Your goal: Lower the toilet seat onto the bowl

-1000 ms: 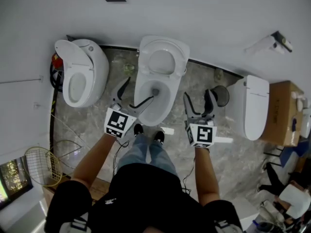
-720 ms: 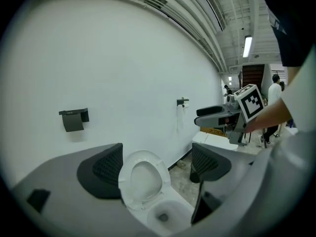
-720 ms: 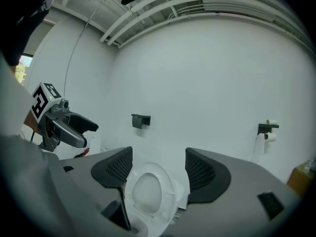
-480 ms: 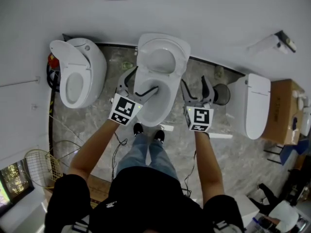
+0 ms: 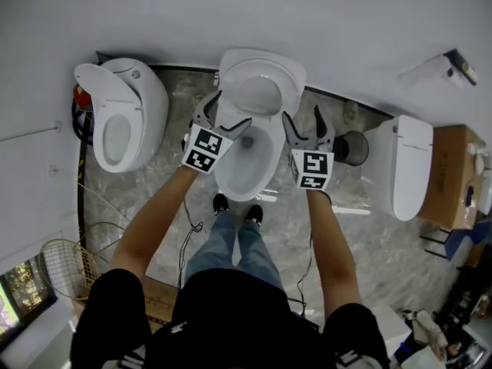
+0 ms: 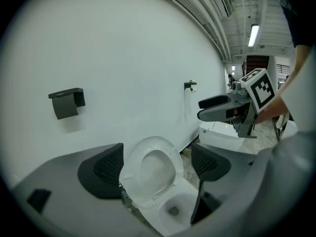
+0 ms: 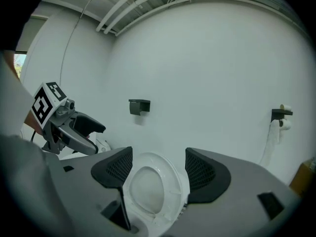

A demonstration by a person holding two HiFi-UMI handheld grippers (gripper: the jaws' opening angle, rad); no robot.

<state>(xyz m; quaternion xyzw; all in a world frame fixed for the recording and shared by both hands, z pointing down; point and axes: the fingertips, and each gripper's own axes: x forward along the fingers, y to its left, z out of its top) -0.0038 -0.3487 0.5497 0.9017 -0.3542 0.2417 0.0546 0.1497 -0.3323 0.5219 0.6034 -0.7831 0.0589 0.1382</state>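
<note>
Overhead, a person in blue jeans and black shoes stands facing a white ceramic toilet bowl (image 5: 231, 184) set against a plain white wall, w/ a two-jaw gripper in each hand. The white oval toilet seat ring (image 6: 150, 143) stands raised, tilted back against the wall side, not on the bowl.

The L gripper (image 5: 233, 108) reaches in at the bowl's left side, near the seat's left edge. Its jaws are wide apart and clamp nothing. In the left gripper view the seat shows in the gap between the two dark ribbed pads (image 6: 103, 169).

The R gripper (image 5: 301, 118) sits just beside the bowl's right side, jaws likewise spread and empty. In the right gripper view the raised seat again fills the gap between the pads. Whether any pad touches the seat can't be told.

Other things: a second white toilet w/ its lid up (image 5: 123, 118) to the left, a third white toilet w/ lid shut (image 5: 407, 167) to the right, and a small dark round bin (image 5: 352, 148) between the middle and right toilets. A dark grey wall-mounted box (image 6: 66, 102) hangs above, a toilet roll on a wall holder (image 7: 281, 120) is further right, and a brown cardboard box (image 5: 450, 175) stands at far right. The floor (image 5: 177, 98) is grey marble-pattern tile.
</note>
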